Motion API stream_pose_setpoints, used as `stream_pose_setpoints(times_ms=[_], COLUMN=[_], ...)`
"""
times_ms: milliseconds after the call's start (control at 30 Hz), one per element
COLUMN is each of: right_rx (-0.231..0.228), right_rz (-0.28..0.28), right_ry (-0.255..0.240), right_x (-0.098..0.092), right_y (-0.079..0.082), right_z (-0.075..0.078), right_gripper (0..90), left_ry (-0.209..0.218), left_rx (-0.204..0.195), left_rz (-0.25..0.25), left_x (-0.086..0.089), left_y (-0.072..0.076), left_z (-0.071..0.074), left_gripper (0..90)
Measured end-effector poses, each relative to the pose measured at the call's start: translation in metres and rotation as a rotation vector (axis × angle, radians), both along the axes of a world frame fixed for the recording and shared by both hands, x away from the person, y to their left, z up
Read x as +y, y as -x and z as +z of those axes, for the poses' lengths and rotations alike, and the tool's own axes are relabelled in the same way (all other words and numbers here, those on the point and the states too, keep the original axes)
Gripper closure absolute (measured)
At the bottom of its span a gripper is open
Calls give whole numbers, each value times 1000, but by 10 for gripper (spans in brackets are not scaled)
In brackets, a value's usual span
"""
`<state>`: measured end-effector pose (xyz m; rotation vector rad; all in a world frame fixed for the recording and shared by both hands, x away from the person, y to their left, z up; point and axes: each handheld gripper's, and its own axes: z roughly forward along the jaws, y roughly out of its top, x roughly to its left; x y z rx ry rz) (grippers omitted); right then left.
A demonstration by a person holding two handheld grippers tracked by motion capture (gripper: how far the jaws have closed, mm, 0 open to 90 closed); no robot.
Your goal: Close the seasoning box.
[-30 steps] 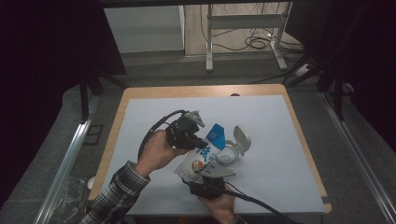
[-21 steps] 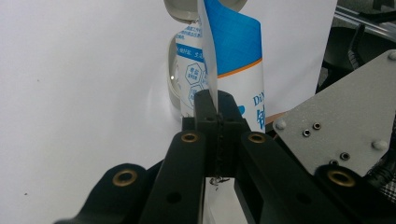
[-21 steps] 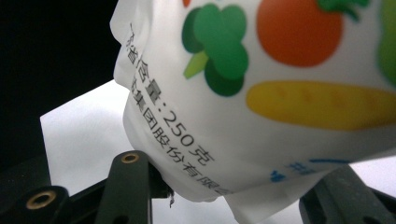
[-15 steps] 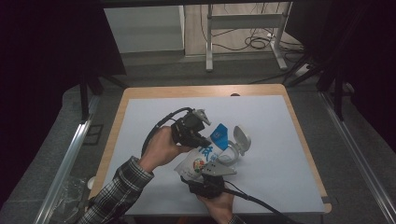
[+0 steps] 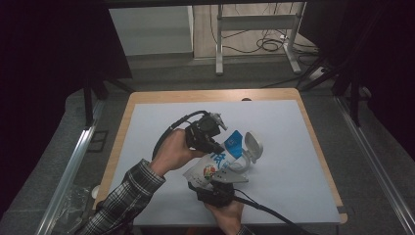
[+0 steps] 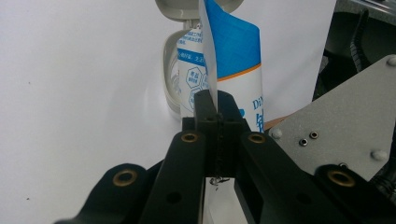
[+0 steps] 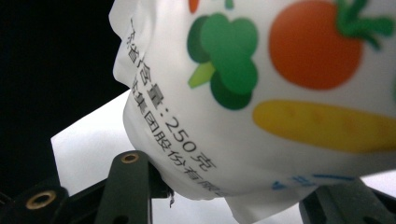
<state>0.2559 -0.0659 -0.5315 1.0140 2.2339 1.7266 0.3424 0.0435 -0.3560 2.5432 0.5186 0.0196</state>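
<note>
At the left of the high view, a forearm in a plaid sleeve (image 5: 128, 190) reached in from the bottom edge, and its hand held the left tongs (image 5: 219, 145) over the wooden table (image 5: 161, 96) covered with a pale blue-grey sheet (image 5: 293, 161). In the left gripper view these left tongs (image 6: 217, 100) stood closed tight, the black jaws pinched on the thin upper edge of the white plastic pouch with a blue top band and printed vegetables (image 6: 233, 60). Just beyond the pouch in that view lay a light grey, oval plastic container with its hinged lid open (image 6: 172, 70), resting on the sheet. In the high view the pouch (image 5: 215, 161) hung tilted between the two hands near the middle of the table, its blue end up against the left tongs and its lower end toward the person. To the right of it the grey container (image 5: 249, 152) sat touching or just beside the pouch; I could not tell which. Lower and to the right, the right tongs (image 5: 218, 183) were held by a hand at the bottom edge, the cable trailing off to the right. In the right gripper view the right tongs (image 7: 233, 196) stood partly apart, gripping the bulging bottom of the pouch (image 7: 261, 93) between the jaws.
</note>
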Motion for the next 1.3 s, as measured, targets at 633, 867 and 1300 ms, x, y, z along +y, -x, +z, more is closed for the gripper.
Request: stream_pose_setpoints(times_ms=[633,867,1300], right_rx=[12,-14,-5], right_rz=[9,21,45], right_ry=[-6,10,11], right_x=[1,2,5], right_y=[0,0,-2], right_z=[4,6,9], right_gripper=[525,525,524], left_ry=[-31,-34,-43], left_rx=[-5,-3,0], left_rz=[-18,-16,-16], left_x=[-12,-15,-19], left_y=[-1,-2,-2], left_z=[3,2,3], left_gripper=[900,900,900])
